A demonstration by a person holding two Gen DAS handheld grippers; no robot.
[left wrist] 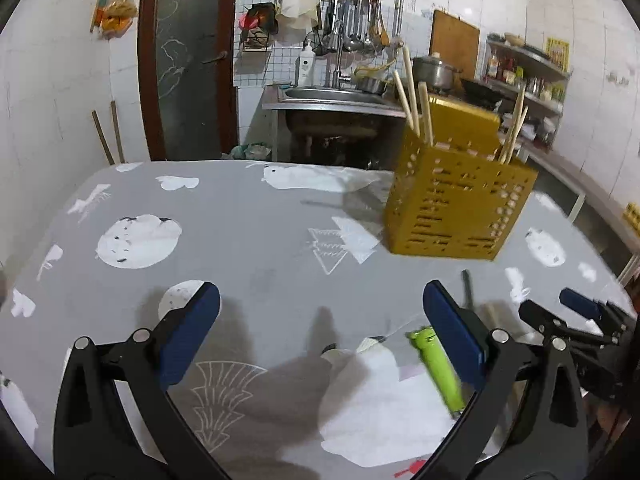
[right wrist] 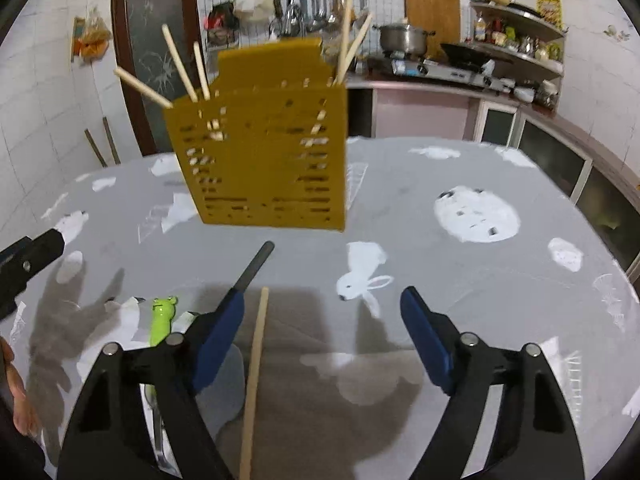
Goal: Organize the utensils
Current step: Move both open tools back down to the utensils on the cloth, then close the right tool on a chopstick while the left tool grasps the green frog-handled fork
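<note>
A yellow slotted utensil holder stands on the grey patterned tablecloth with several wooden chopsticks sticking out of it; it also shows in the right wrist view. My left gripper is open and empty above the cloth. A green frog-handled utensil lies by its right finger. My right gripper is open and empty. A loose wooden chopstick lies between its fingers on the cloth. A dark-handled utensil and the green frog-handled utensil lie to its left.
A sink with hanging ladles stands behind the table. A counter with a stove and pot and a shelf of jars runs along the right. A dark door is at the back left.
</note>
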